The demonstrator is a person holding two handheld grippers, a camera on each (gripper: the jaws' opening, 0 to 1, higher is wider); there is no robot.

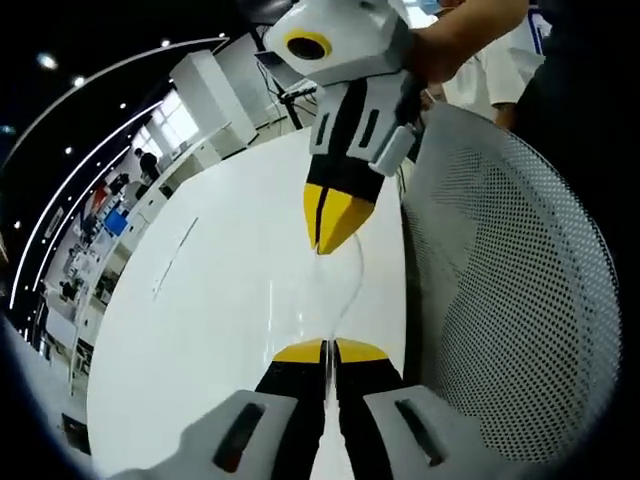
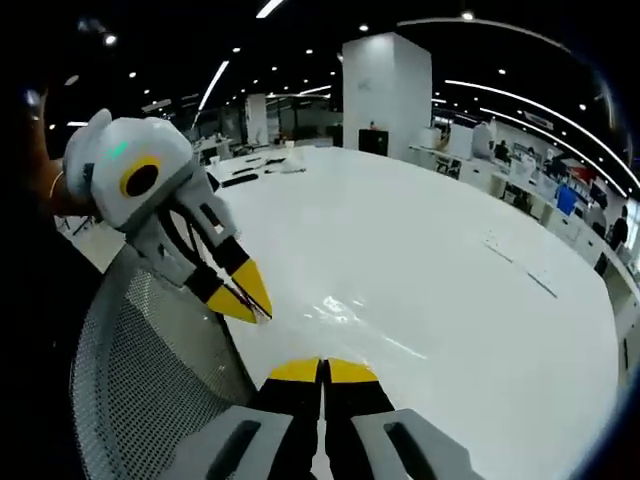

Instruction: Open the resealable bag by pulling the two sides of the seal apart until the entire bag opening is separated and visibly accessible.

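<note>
One clear resealable bag [image 1: 335,290], barely visible against the white counter [image 1: 220,300], stretches between two hand-held grippers near the counter's edge, beside one mesh-backed chair [image 1: 510,300]. The left hand-held gripper [image 1: 326,350] has its yellow-tipped jaws pressed together on the bag's near end. Facing it, the right hand-held gripper [image 1: 335,235], held from above by a person's hand [image 1: 465,35], has its jaws clamped on the far end. Desks and ceiling lights lie beyond.
</note>
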